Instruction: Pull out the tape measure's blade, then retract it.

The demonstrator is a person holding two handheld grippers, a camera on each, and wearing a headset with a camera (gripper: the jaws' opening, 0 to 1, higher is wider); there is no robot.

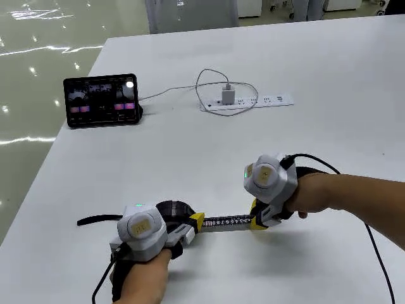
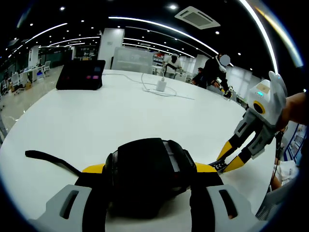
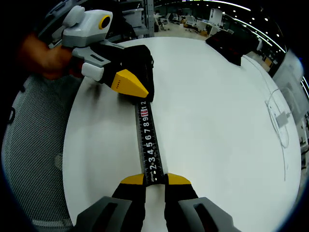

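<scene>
Right gripper (image 3: 154, 179) pinched narrow on the tip of the blade (image 3: 147, 140), yellow jaw tips closed either side of the hook end. Left gripper (image 2: 149, 169) clamped around the black case (image 2: 145, 174) of the tape measure, which sits on the white table (image 1: 316, 76) near its front edge. The blade runs flat and straight between the two, numerals readable up to about twelve beside the case mouth, so only a short length is out. A black strap (image 1: 98, 220) trails from the case toward the left. Judgement: the pull-out step is in hand and early, though one moment alone cannot rule out the return. Next move calls for the right gripper to travel straight away from the case, in line with the blade, while the left one pins the case down; after that, a controlled feed back in, not a snap. Count: one tape measure, two grippers, one tablet (image 1: 101, 101) with lit screen, one power strip (image 1: 250, 101), one charger (image 1: 227, 96) plugged in it, one looped cable (image 1: 209, 79).
</scene>
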